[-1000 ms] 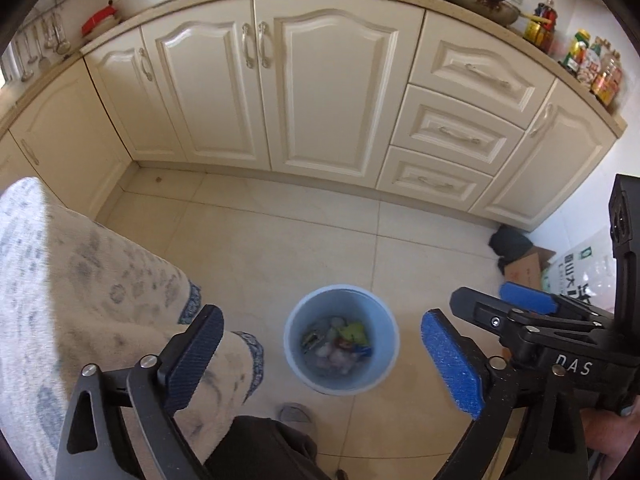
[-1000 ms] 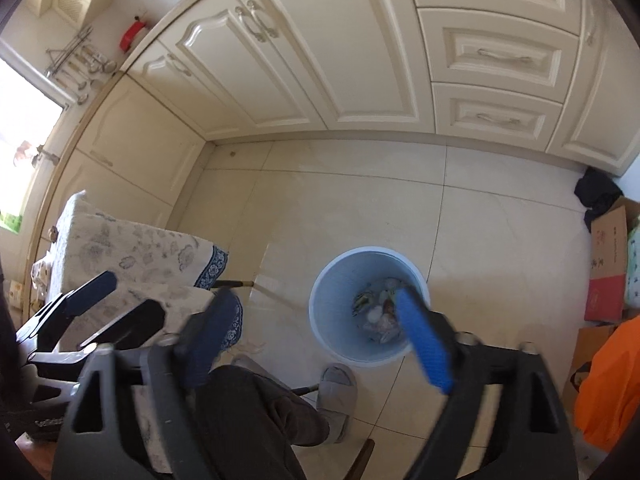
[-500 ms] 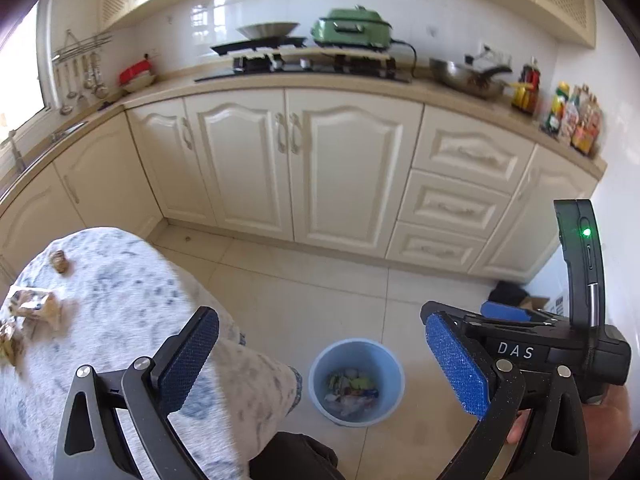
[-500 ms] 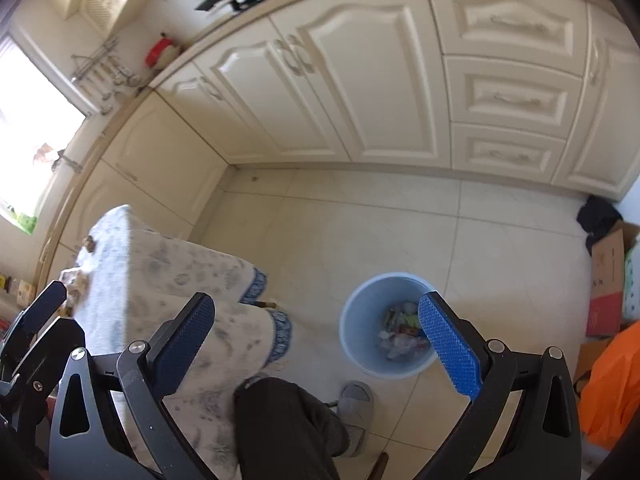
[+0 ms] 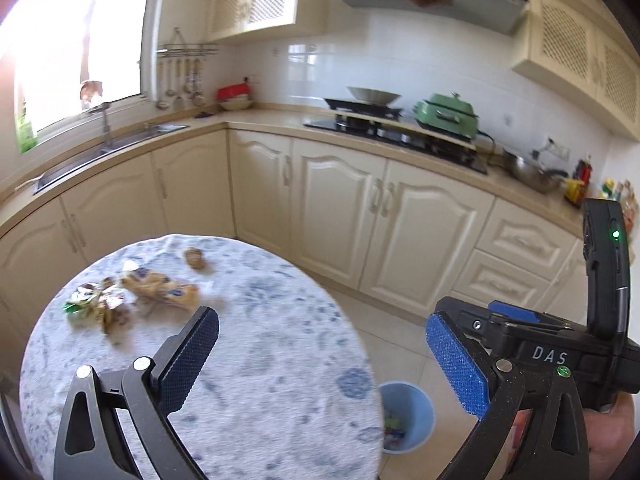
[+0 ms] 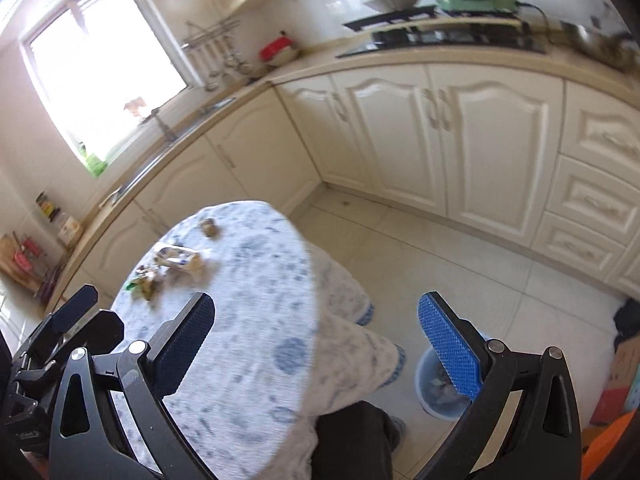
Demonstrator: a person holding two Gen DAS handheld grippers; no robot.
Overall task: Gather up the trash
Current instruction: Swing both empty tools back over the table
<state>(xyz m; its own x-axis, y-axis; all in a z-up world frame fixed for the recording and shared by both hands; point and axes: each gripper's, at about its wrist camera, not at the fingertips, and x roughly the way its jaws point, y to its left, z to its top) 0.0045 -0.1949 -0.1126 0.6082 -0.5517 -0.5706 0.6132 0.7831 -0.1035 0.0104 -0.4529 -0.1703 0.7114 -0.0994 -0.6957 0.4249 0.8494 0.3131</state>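
A round table [image 5: 260,352] [image 6: 256,320] with a blue-patterned white cloth carries a pile of crumpled wrappers [image 5: 132,296] [image 6: 168,268] and a small brown scrap [image 5: 195,258] [image 6: 209,227] at its far left. A light blue bin [image 5: 408,416] [image 6: 434,384] holding trash stands on the floor just right of the table. My left gripper [image 5: 320,356] hovers open above the table's near side, nothing between its blue pads. My right gripper [image 6: 316,340] is open too, over the table edge, and shows beside the left one [image 5: 516,320].
Cream kitchen cabinets [image 5: 360,208] run along the back and left walls, with a sink [image 5: 120,140], a stove [image 5: 368,116] and a green cooker [image 5: 446,114] on the counter. A dark trouser leg [image 6: 352,440] sits below the table. Cardboard boxes [image 6: 624,356] lie at the right.
Both grippers rose and swung left from above the bin to over the table. The wrappers came into view and the bin slid to the lower right.
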